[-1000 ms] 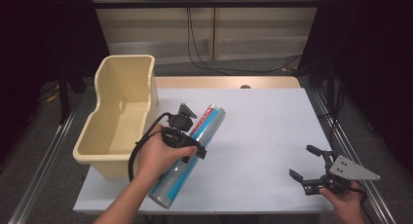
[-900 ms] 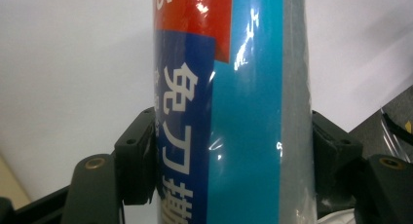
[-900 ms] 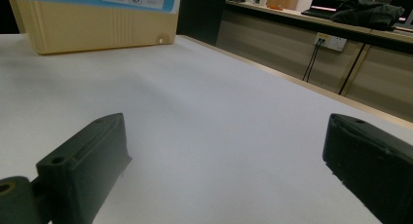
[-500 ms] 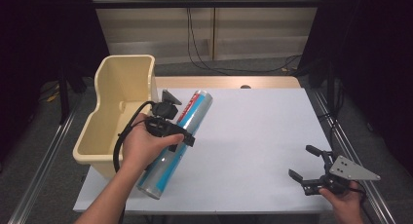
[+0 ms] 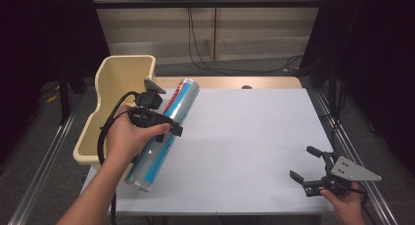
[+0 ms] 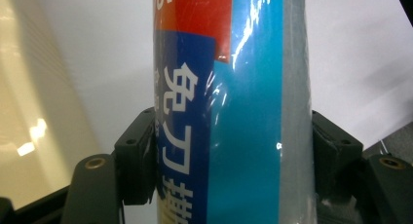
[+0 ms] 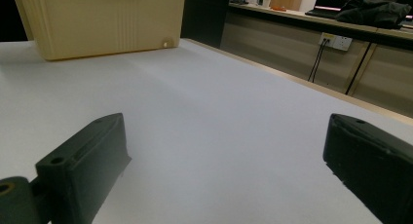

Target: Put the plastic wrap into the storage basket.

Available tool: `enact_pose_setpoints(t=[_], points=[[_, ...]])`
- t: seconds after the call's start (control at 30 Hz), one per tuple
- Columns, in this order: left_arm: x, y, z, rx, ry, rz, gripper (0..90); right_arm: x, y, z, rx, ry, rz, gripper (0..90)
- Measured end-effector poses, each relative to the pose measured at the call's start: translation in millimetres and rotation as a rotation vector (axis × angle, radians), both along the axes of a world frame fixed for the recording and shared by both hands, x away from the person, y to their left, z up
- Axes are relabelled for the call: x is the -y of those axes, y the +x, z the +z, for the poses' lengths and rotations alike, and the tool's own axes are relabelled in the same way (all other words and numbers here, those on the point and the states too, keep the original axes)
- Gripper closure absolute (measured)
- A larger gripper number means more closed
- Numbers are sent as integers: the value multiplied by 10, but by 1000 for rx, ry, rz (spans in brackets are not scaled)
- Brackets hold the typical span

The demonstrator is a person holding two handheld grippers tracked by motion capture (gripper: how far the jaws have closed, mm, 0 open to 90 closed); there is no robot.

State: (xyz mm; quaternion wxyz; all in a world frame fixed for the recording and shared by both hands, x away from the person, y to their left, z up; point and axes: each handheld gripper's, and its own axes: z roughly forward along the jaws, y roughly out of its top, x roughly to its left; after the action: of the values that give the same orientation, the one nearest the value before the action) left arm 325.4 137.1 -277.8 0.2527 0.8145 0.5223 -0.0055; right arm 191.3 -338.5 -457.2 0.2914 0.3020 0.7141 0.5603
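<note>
In the high view the left gripper point(image 5: 164, 123) sits left of centre in the frame, held in the person's left hand point(image 5: 125, 139), and its tongs are clamped across a long blue tube point(image 5: 164, 129) wrapped in shiny film. The tube slants from the lower left of the frame, near the table's front edge, up toward the upper middle, where its rounded silver end point(image 5: 188, 84) lies just beside the cream plastic tub point(image 5: 105, 83). Whether the tube's lower end touches the table or hangs above it I cannot tell from here.

The left gripper view shows the grip up close: the tube point(image 6: 234, 112) runs up the middle of the frame, with a red and dark-blue label bearing white characters (the film glints over them), and a black jaw presses on each flank near the bottom of the frame. The pale side of the tub point(image 6: 44, 112) fills the left of that frame.

The right gripper point(image 5: 313, 168) rests at the lower right of the high view, in the person's right hand point(image 5: 345, 200), well apart from the tube, its tongs standing apart with nothing between them. In the right gripper view the white table point(image 7: 204, 117) stretches between the two jaws, and the tub point(image 7: 102, 19) stands at the upper left.
</note>
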Motion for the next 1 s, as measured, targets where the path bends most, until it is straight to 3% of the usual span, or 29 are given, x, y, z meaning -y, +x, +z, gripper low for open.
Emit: enact_pose_setpoints(t=[0.5, 1.0], points=[[-250, 91, 151, 7, 11, 61, 321, 13, 2, 2, -1, 7, -5, 19], [-516, 172, 250, 12, 29, 155, 321, 12, 4, 2, -2, 4, -4, 20]])
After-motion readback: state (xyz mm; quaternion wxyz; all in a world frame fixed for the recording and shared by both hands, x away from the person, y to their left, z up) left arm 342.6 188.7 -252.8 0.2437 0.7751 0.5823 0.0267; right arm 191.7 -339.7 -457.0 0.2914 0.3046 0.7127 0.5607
